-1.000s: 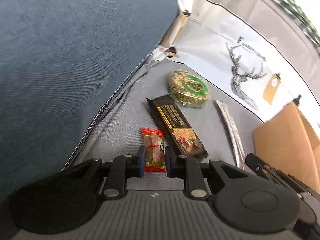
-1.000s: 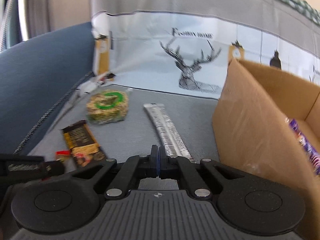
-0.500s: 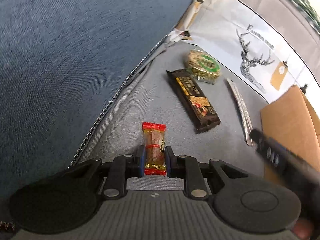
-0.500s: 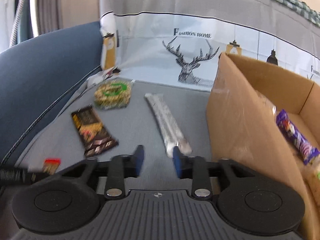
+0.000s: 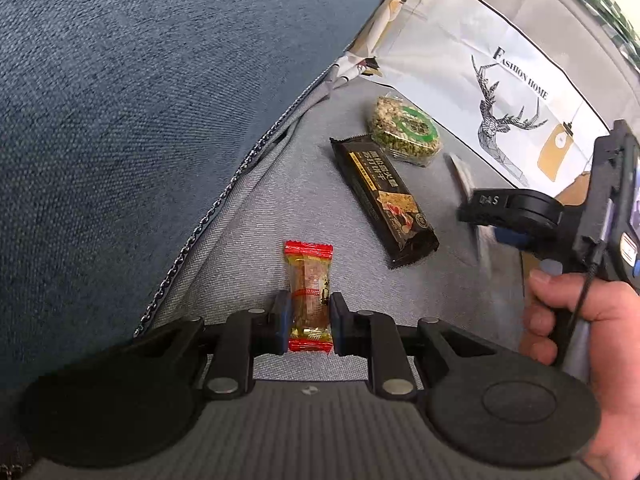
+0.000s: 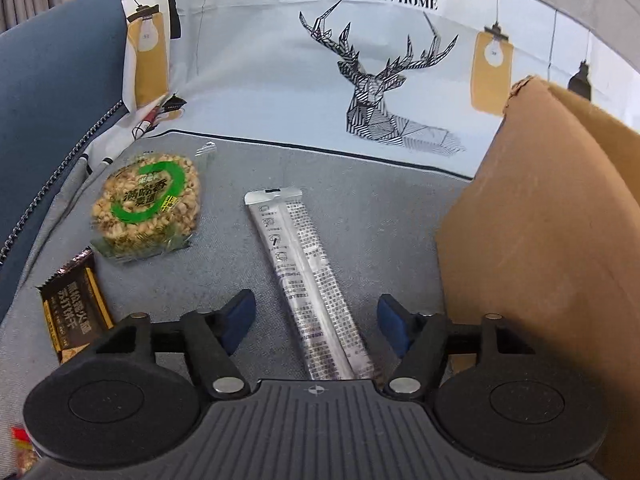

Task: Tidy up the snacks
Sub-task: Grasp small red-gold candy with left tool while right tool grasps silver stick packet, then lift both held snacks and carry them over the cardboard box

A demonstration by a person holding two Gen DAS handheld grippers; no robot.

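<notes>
My left gripper (image 5: 308, 316) is shut on a small red-and-gold candy (image 5: 308, 276) that lies on the grey seat cloth. Beyond it lie a dark chocolate bar (image 5: 380, 196) and a round grain cake with a green label (image 5: 404, 132). My right gripper (image 6: 315, 304) hangs low over a long silver stick packet (image 6: 304, 272). Its jaws are opening and stand on either side of the packet, with the pads clear of it. The grain cake (image 6: 146, 204) and the bar (image 6: 74, 304) lie to its left. A hand (image 5: 568, 312) holds that gripper at the right of the left wrist view.
A brown cardboard box (image 6: 540, 240) stands close on the right of the silver packet. A blue cushion (image 5: 120, 120) with a zip (image 5: 224, 200) rises on the left. A deer-print cloth (image 6: 380, 80) hangs behind the snacks.
The right gripper went from shut to open and came forward and down over the silver packet; the box's inside has left its view. The left gripper stays shut on the candy.
</notes>
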